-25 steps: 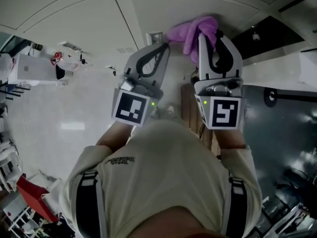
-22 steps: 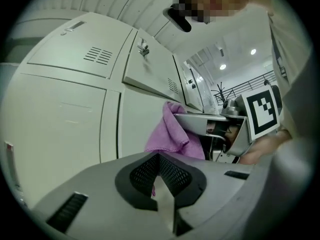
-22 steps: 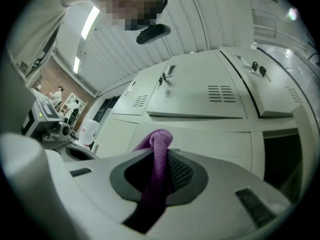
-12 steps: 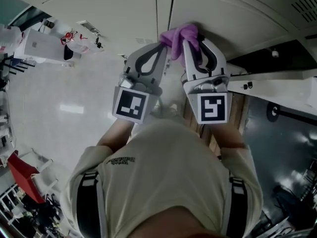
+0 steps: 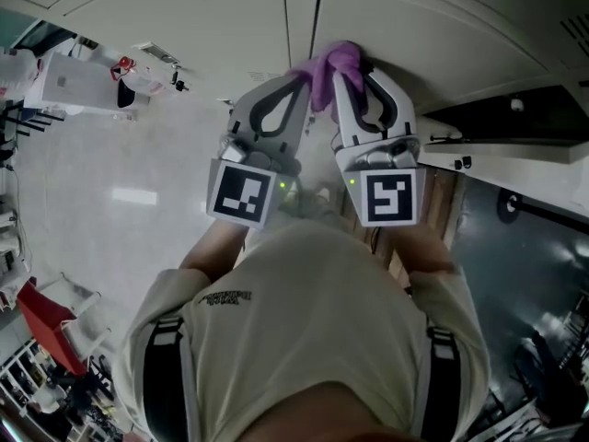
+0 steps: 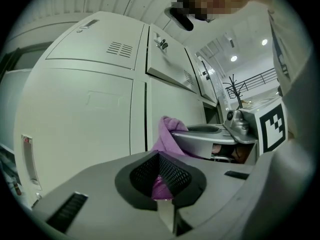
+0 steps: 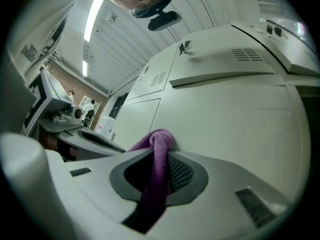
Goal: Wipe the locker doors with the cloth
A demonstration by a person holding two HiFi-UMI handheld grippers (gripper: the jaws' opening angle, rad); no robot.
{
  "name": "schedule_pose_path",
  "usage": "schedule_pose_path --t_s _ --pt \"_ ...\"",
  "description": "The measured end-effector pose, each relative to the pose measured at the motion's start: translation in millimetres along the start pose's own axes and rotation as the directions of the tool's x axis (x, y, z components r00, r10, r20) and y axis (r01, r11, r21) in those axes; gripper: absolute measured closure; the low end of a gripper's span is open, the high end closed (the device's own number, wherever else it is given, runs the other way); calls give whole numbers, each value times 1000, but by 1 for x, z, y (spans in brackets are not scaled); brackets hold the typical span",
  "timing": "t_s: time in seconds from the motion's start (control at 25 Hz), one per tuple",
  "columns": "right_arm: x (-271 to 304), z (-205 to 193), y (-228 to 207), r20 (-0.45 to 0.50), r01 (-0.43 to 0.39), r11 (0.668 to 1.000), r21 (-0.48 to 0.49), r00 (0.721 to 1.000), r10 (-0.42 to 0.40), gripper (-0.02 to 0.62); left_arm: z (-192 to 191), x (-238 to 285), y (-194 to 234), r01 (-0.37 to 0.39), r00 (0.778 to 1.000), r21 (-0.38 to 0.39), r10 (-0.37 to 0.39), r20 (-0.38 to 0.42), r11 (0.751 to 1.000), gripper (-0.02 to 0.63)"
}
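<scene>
Cloth [image 5: 333, 63], soft and limp, bunched well where the right gripper [image 5: 361, 76] clamped it against the locker door [image 5: 414, 26]; left gripper [image 5: 299, 86] closed alongside.

The fuzzy fabric cloth [image 5: 333, 61] is purple, the flat metal locker doors [image 5: 184, 12] off-white. The moulded left gripper [image 5: 301, 83] and right gripper [image 5: 357, 67] are grey, their marker cubes [image 5: 241, 194] black-and-white squares.

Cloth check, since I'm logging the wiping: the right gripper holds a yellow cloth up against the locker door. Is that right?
Not quite. The cloth is purple, not yellow, as the right gripper view shows. The rest stands: the right gripper holds it, fingers shut on it, up against the locker door.
</scene>
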State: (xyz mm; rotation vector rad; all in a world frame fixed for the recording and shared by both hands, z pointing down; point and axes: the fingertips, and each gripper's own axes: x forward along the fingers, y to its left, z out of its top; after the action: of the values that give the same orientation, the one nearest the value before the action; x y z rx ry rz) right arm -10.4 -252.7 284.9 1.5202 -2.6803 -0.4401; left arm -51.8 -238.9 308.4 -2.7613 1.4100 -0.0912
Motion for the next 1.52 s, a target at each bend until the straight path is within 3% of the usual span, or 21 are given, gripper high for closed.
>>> schedule_pose_path --t_s 0.4,0.96,1.28,1.52 --pt "-32 -16 -46 -55 116 993 -21 992 -117 538 0 26 -40 117 993 8 -116 -10 993 604" --pt "-82 -44 -117 -127 302 953 -25 945 -303 535 -4 72 -97 264 964 5 -263 -19 965 604" --pt "-97 -53 -138 -152 379 925 7 915 -374 537 -10 79 -105 283 959 1 -283 -31 959 604" --pt "-98 -50 -128 -133 363 931 28 925 -357 538 -12 69 -96 256 966 -2 -256 -23 967 604"
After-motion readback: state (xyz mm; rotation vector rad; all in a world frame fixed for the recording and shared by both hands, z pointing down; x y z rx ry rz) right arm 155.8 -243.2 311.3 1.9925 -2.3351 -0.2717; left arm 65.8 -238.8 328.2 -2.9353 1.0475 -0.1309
